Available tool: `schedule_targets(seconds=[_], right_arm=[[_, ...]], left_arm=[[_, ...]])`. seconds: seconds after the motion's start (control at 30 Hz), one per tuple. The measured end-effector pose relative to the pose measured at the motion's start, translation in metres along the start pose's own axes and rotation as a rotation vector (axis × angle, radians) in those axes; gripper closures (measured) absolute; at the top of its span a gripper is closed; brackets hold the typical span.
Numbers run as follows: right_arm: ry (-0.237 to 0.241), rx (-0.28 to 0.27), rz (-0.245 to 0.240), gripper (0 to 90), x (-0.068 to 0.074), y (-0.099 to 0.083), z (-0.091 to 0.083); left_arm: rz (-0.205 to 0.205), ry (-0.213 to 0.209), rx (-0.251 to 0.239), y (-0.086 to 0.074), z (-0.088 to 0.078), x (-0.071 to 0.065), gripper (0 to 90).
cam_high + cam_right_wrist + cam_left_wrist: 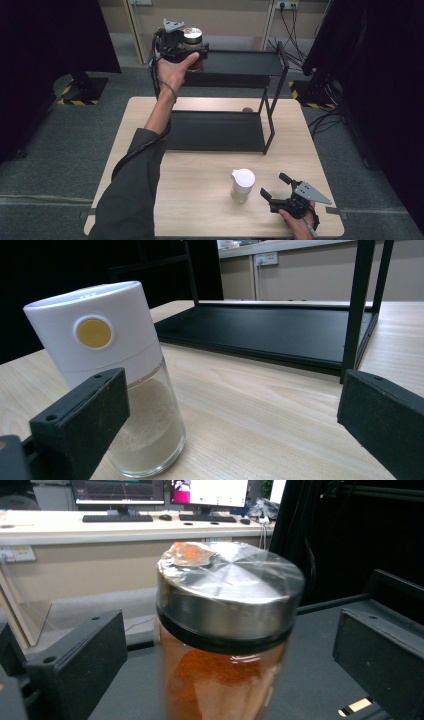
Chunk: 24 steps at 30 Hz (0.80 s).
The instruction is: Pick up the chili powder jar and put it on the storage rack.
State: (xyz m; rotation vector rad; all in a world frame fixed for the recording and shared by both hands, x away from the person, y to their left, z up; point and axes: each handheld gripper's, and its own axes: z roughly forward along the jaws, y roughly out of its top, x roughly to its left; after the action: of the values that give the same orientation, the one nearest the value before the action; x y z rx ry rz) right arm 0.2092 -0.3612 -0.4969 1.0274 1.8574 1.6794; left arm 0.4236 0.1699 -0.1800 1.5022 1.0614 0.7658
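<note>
Two sets of fingers, both spread wide with nothing gripped. Left gripper (192,50) is up at the top shelf (245,62), straddling a steel-lidded jar (225,630) of orange powder standing there. Right gripper (278,187) sits low over the table (200,200), beside a white-capped shaker (242,185) partly full of pale powder.

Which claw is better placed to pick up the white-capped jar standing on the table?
The right claw. It sits open on the table right beside the white-capped jar, jaws pointing toward it. The left claw is far off at the top shelf, open around the orange spice jar.
</note>
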Motion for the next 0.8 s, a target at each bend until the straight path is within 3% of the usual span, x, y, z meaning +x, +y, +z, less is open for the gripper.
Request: schedule_targets(seconds=[0.03, 0.43, 0.8], right_arm=[[-0.001, 0.001, 0.002, 0.6, 0.0, 0.0, 0.0], [-0.002, 0.001, 0.002, 0.6, 0.0, 0.0, 0.0], [-0.003, 0.002, 0.0, 0.6, 0.0, 0.0, 0.0]], left_arm=[[-0.006, -0.018, -0.003, 0.0, -0.003, 0.001, 0.0], [-0.006, -0.05, -0.008, -0.005, -0.017, 0.004, 0.0], [0.025, -0.116, -0.03, -0.021, -0.035, 0.005, 0.0]])
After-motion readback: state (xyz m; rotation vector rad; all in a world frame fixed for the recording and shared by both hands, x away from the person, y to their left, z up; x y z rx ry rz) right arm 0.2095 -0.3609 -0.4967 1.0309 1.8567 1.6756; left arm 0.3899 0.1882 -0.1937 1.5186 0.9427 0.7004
